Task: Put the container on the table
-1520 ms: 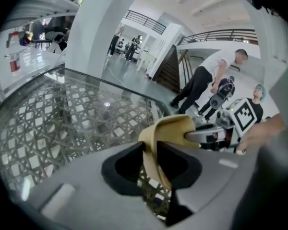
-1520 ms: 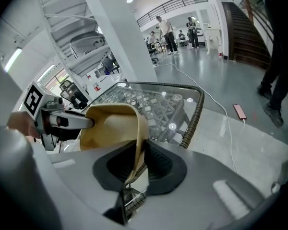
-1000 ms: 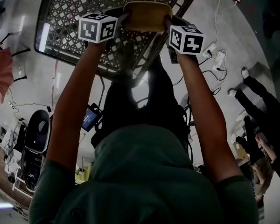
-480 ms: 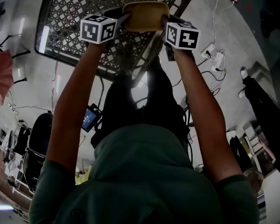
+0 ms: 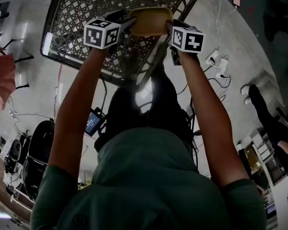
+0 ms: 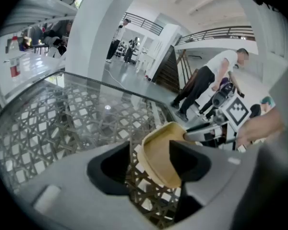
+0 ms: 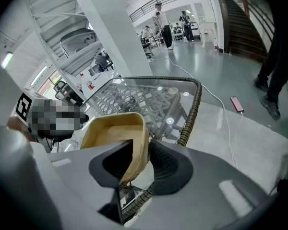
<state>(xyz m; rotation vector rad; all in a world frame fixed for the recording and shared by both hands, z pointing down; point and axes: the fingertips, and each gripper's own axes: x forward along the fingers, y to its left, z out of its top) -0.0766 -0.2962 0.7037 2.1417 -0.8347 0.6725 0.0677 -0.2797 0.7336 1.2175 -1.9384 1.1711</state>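
Note:
A shallow tan container [image 5: 150, 21] rests on the glass top of a lattice-work table [image 5: 81, 13]. My left gripper [image 5: 130, 23] is at its left end and my right gripper [image 5: 168, 27] at its right end. In the left gripper view the container's rim [image 6: 158, 155] lies between the left gripper's [image 6: 149, 167] opening jaws, with a gap beside the left jaw. In the right gripper view the container's wall [image 7: 116, 133] stands between the right gripper's [image 7: 140, 164] opening jaws, with a gap toward the right jaw.
The table's dark rim [image 7: 195, 102] runs close to the container's right end. On the floor lie cables with a power strip [image 5: 222, 60] and a phone [image 7: 236, 104]. Several people stand about in the hall behind.
Both grippers' jaws have spread off the container's ends. The container stays on the glass top. The left gripper has lifted slightly.

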